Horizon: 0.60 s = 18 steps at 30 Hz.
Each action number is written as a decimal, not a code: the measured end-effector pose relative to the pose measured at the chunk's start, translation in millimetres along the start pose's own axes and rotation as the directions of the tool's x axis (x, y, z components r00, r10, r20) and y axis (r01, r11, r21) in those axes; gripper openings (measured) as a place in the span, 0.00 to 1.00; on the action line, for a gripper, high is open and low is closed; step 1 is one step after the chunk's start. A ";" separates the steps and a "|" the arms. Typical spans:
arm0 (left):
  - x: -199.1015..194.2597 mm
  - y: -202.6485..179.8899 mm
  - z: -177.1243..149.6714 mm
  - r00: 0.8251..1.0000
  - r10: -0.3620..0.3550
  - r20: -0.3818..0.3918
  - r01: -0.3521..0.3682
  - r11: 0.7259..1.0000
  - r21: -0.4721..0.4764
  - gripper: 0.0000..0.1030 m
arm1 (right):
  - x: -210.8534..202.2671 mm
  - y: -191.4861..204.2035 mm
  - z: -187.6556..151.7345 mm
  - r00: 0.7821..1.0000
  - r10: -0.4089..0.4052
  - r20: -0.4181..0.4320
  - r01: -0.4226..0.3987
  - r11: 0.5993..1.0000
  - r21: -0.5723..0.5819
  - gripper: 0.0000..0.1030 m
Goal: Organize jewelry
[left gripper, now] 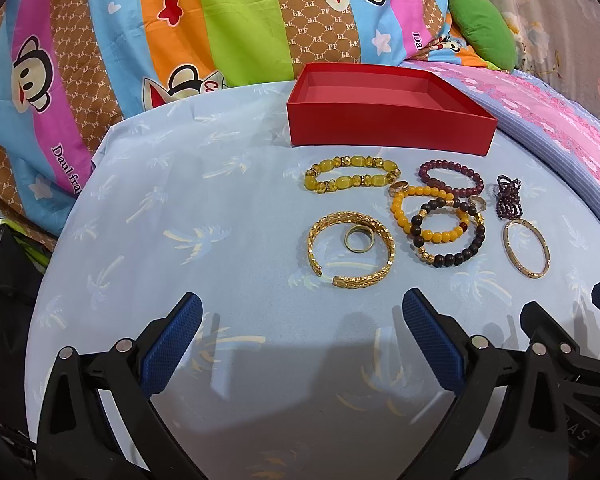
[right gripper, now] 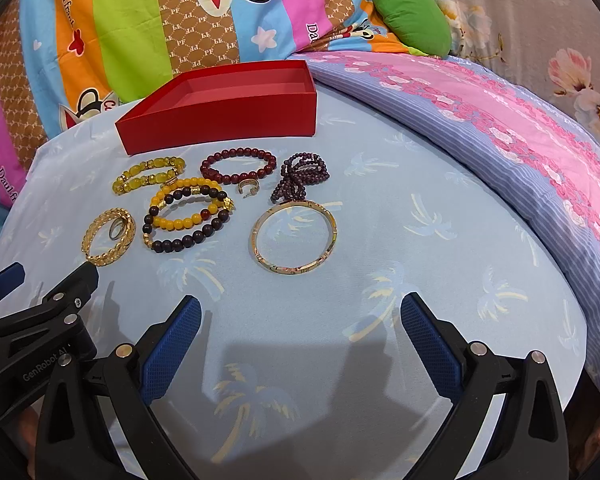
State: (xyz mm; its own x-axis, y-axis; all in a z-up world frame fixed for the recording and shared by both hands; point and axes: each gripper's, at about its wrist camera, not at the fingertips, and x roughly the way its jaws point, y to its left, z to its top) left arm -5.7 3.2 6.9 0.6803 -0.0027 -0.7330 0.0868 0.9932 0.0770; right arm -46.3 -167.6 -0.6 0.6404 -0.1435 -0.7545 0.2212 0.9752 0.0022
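Nothing packed yet: red box [left gripper: 388, 120] sits empty at the back of the blue cloth [left gripper: 180, 240], all jewelry laid out just in front of it.

Risks, as judged:
- Amber bracelet [right gripper: 188, 204] and dark bead bracelet [right gripper: 184, 228] overlap; lifting one likely drags the other.
- Ring [left gripper: 360, 240] lies inside the gold cuff [left gripper: 350, 248]; grabbing the cuff may flick the ring off.
- Small ring [right gripper: 247, 187] and thin bangle [right gripper: 294, 238] lie flat on soft cloth; pads may pinch fabric or slip.
- Garnet strand [right gripper: 300, 176] is bunched, could snag or dangle.

Left gripper [left gripper: 302, 340]: jaws spread wide, empty, short of the cuff, touching nothing. Right gripper [right gripper: 300, 340]: same, wide apart, empty, near the bangle but clear of it.
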 end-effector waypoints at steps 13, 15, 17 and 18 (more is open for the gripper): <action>1.4 -0.9 -0.9 1.000 0.002 -0.001 -0.002 1.000 0.001 0.93 | 0.0 0.3 0.1 1.000 0.000 0.000 0.000 1.000 0.001 0.94; 1.3 -0.8 -0.7 1.000 0.001 -0.001 -0.001 1.000 0.001 0.93 | 0.0 0.4 0.1 1.000 0.000 -0.001 0.000 1.000 0.000 0.94; 1.2 -0.8 -0.7 1.000 0.001 -0.001 -0.001 1.000 0.000 0.93 | 0.0 0.5 0.1 1.000 0.000 0.000 0.000 1.000 0.000 0.94; 1.4 -0.8 -0.8 1.000 0.001 -0.001 -0.001 1.000 0.001 0.93 | 0.1 0.5 0.1 1.000 0.000 -0.001 0.000 1.000 0.000 0.94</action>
State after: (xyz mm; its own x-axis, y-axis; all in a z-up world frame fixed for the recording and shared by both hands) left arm -5.4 2.5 5.2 0.6796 -0.0012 -0.7336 0.0863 0.9932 0.0784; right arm -46.0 -167.1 -0.6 0.6397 -0.1437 -0.7551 0.2216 0.9751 0.0021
